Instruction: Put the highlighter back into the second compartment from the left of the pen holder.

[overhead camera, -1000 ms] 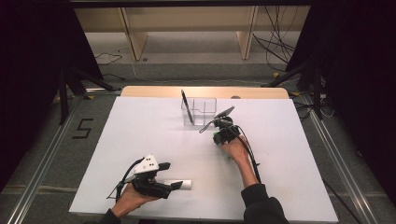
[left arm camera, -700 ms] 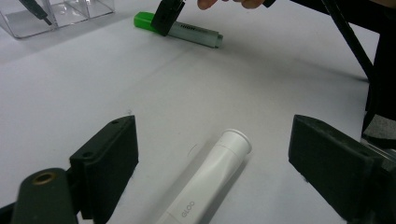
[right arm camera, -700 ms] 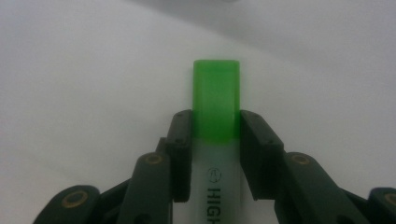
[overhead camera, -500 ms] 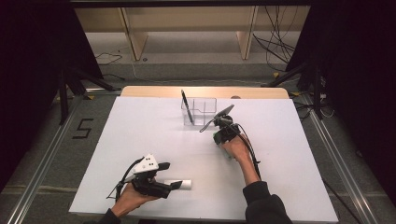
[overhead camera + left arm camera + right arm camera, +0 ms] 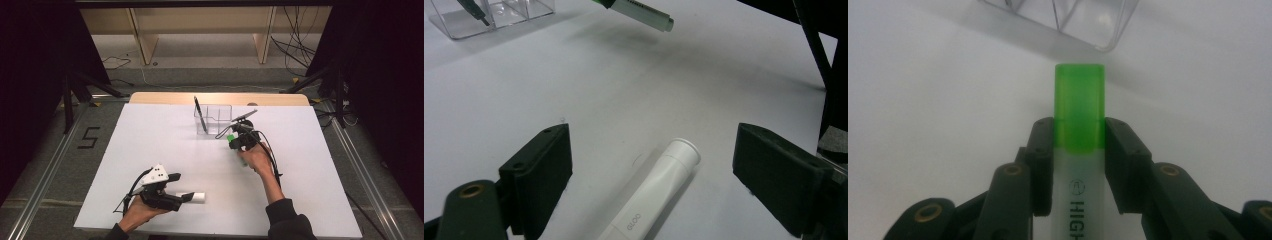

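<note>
The right gripper (image 5: 239,139) has its 2 black jaws pressed against the sides of a highlighter (image 5: 1079,150), gripping it just below the green cap, so the cap sticks out past the jaw tips. In the high view the highlighter (image 5: 235,145) is held up off the white table (image 5: 150,145), a little right of the middle of the surface and toward the far edge. Its cap end points at the clear plastic organizer (image 5: 216,117), which stands near the middle of the far edge. In the right gripper view a corner of the organizer (image 5: 1068,25) lies just beyond the cap, apart from it. A black pen (image 5: 199,113) stands tilted in the left part of the organizer.

The left gripper (image 5: 184,198) rests low near the front edge of the table, left of centre, held by the person's left hand. Its 2 jaws stand wide apart and grip nothing. Between them, touching neither, a white glue stick (image 5: 659,192) lies flat on the surface with its cap end pointing away from the gripper. In the high view the glue stick (image 5: 196,198) lies just right of the jaw tips.
</note>
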`<state>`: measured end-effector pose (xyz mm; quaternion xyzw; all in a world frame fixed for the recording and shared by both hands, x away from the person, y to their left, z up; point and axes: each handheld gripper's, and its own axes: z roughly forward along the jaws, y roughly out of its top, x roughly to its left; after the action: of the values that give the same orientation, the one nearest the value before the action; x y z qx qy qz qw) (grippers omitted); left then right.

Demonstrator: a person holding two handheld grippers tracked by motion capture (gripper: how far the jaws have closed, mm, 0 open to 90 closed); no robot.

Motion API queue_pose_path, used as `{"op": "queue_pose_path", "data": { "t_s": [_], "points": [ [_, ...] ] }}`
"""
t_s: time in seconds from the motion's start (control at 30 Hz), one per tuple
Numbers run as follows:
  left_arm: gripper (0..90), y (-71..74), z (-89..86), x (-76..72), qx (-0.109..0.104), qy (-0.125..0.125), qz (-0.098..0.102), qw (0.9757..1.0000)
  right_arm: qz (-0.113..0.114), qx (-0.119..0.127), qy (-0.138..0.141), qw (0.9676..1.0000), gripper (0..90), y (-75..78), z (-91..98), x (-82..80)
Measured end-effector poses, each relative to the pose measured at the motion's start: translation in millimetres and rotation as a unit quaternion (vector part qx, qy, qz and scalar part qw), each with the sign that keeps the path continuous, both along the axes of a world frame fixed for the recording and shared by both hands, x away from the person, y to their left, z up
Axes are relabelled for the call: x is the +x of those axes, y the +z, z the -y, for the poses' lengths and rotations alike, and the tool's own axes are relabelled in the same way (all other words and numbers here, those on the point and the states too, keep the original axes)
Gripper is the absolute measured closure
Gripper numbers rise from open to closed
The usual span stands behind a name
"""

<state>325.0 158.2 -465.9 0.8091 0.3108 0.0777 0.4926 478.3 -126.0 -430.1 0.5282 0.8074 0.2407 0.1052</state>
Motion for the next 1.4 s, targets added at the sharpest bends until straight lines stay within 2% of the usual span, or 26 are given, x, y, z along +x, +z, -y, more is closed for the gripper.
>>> {"op": "queue_pose_path", "data": {
  "t_s": [0.13, 0.17, 0.23, 0.37, 0.47, 0.57, 0.73, 0.8, 1.03, 1.4],
  "points": [
    [15.6, -0.2, 0.3, 0.4, 0.001, 0.001, -0.001, 1.0000, 0.030, 0.026, -0.002, 0.9992, 67.5, 5.4, 4.4, -5.4],
    [15.6, -0.5, 0.6, 0.4, 0.000, 0.003, -0.002, 1.0000, 0.046, 0.034, 0.001, 0.9983, 67.5, 8.2, 5.5, -7.8],
    [15.6, -0.3, 0.3, 0.5, 0.003, 0.002, -0.002, 1.0000, 0.063, 0.043, -0.001, 0.9971, 67.5, 13.2, 6.5, -10.5],
    [15.6, -0.3, 0.2, 0.8, 0.003, 0.005, -0.002, 1.0000, 0.117, 0.055, 0.003, 0.9916, 67.4, 21.5, 8.3, -13.9],
    [15.6, -0.8, -0.1, 1.3, 0.004, 0.008, -0.002, 1.0000, 0.132, 0.069, -0.001, 0.9888, 67.4, 23.6, 9.4, -14.0],
    [15.6, -1.0, -0.5, 1.7, 0.004, 0.009, -0.004, 0.9999, 0.156, 0.081, -0.002, 0.9844, 67.4, 26.7, 8.4, -13.7],
    [15.6, -1.3, 0.0, 1.6, 0.005, 0.011, -0.004, 0.9999, 0.185, 0.100, -0.013, 0.9777, 67.4, 31.7, 5.1, -9.4],
    [15.6, -1.3, -0.3, 1.9, 0.007, 0.011, -0.004, 0.9999, 0.199, 0.108, -0.019, 0.9739, 67.4, 34.0, 4.0, -6.8],
    [15.6, -1.1, -1.1, 2.3, 0.008, 0.014, -0.006, 0.9998, 0.214, 0.129, -0.038, 0.9675, 67.4, 42.5, -0.8, 6.4],
    [15.6, -1.4, -1.4, 2.8, 0.008, 0.016, -0.010, 0.9998, 0.236, 0.134, -0.051, 0.9610, 67.4, 55.6, -9.6, 25.2]
  ]
}}
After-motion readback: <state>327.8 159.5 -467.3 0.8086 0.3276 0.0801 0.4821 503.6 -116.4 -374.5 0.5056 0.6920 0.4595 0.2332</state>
